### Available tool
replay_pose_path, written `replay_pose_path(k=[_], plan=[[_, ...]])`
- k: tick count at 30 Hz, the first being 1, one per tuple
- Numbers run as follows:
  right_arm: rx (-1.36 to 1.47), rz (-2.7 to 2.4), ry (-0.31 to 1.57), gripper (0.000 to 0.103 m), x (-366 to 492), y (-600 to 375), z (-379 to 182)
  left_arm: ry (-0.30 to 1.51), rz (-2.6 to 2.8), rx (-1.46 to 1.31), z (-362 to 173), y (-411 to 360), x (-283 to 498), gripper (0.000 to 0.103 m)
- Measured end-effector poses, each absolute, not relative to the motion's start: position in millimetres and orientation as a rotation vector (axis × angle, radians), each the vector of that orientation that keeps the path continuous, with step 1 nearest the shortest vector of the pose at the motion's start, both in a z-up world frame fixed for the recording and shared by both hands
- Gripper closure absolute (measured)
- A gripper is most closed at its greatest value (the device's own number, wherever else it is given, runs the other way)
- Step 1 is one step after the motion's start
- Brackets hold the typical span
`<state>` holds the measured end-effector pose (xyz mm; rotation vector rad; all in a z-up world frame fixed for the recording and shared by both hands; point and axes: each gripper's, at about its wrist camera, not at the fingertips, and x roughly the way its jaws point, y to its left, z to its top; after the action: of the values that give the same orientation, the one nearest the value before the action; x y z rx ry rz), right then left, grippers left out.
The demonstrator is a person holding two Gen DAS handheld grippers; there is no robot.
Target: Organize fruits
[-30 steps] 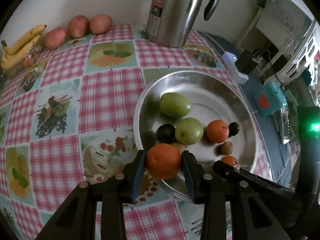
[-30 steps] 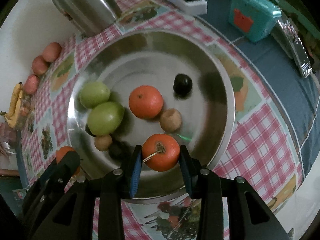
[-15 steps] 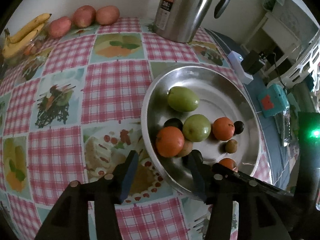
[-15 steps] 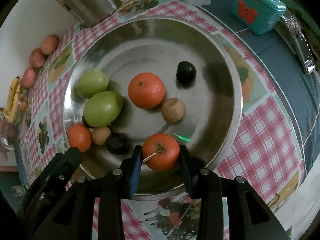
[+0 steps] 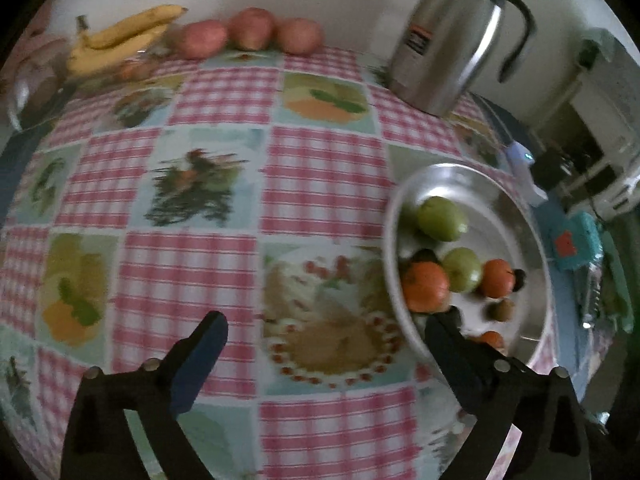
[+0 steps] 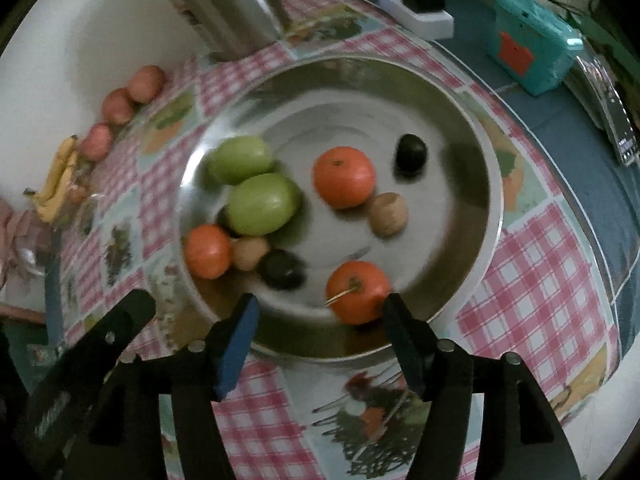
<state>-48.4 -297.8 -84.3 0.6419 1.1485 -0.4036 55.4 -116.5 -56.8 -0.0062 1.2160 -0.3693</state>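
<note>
A steel bowl [image 6: 486,184] on the checked tablecloth holds two green fruits [image 6: 264,204], three oranges, two dark fruits and two small brown ones. The stemmed orange [image 6: 357,297] lies in the bowl just ahead of my open right gripper [image 6: 320,312], free of the fingers. Another orange [image 5: 425,286] sits at the bowl's near-left rim [image 5: 390,248]. My left gripper [image 5: 332,324] is open and empty over the tablecloth, left of the bowl. Three red apples [image 5: 250,34] and bananas [image 5: 120,46] lie at the table's far edge.
A steel thermos jug [image 5: 448,40] stands behind the bowl. A white power strip [image 6: 416,14], a teal box [image 6: 532,46] and a phone-like object [image 6: 614,116] lie on the blue cloth to the right. A glass container [image 5: 32,92] sits by the bananas.
Both grippers have opened and let go of their oranges, which now rest in the bowl. My left gripper has pulled back and swung left over the cloth. My right gripper has drawn back slightly.
</note>
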Motion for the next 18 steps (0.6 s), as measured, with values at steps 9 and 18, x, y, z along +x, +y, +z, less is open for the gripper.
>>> replay_pose_path(k=[9,18], plan=[[0.526,-0.303,1.146,0.011,-48,-258,-79,1.118,-0.185,0.13,-37,-79,39,0.0],[0.364,-0.285,1.159,0.011,-62,-221,-75,1.105,-0.035,0.199,-32,-45,13,0.0]])
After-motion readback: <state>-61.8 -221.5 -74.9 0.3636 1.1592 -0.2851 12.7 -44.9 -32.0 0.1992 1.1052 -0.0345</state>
